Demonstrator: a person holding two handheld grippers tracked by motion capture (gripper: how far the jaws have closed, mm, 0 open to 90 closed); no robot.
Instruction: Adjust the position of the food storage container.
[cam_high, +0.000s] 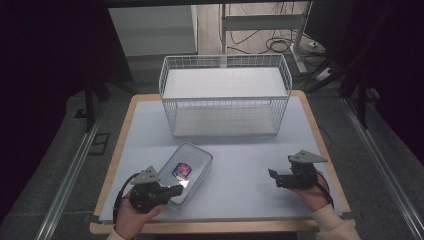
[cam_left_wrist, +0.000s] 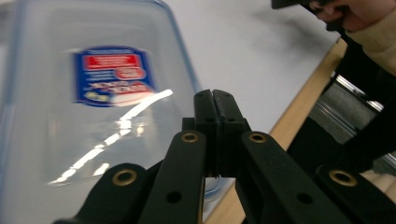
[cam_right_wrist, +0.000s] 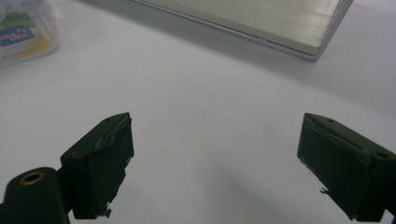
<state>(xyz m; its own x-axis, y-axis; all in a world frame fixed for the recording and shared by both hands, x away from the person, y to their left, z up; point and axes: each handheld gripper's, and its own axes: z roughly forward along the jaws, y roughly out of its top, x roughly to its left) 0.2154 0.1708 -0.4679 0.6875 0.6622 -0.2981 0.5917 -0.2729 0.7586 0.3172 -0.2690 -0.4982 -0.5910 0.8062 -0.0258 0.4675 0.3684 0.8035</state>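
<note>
At the table's near left, our left gripper (cam_high: 176, 190) pinches the near rim of the clear plastic container (cam_high: 192, 167), a thin grip that could slip and drop it, while our right gripper (cam_high: 273, 176) waits wide open and empty.

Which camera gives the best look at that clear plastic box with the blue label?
The high view: the whole clear plastic box lies on the table before the wire basket. The left gripper view shows it close but blurred; the right gripper view catches one corner.
</note>
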